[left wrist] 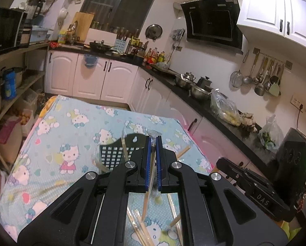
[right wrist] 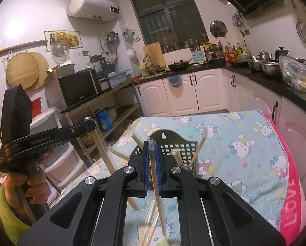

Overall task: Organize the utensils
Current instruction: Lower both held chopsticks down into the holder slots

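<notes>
A black perforated utensil holder [left wrist: 117, 150] stands on the Hello Kitty cloth [left wrist: 71, 123], just ahead of both grippers; it also shows in the right wrist view [right wrist: 173, 145]. My left gripper [left wrist: 153, 141] is shut on a plastic-wrapped wooden chopstick [left wrist: 149, 176], held above the table. My right gripper [right wrist: 152, 145] is shut on another wrapped chopstick [right wrist: 158, 190]. Several loose chopsticks [left wrist: 140, 227] lie on the cloth below the grippers. Some chopsticks [right wrist: 200, 147] stick out of the holder.
The table is covered by the blue cloth [right wrist: 245, 143] with a pink towel edge [right wrist: 292, 194]. A black counter [left wrist: 204, 102] with pots and bags runs along the right. Shelves [right wrist: 103, 110] with a microwave stand on the left. The other handheld gripper [right wrist: 30, 137] shows at the left.
</notes>
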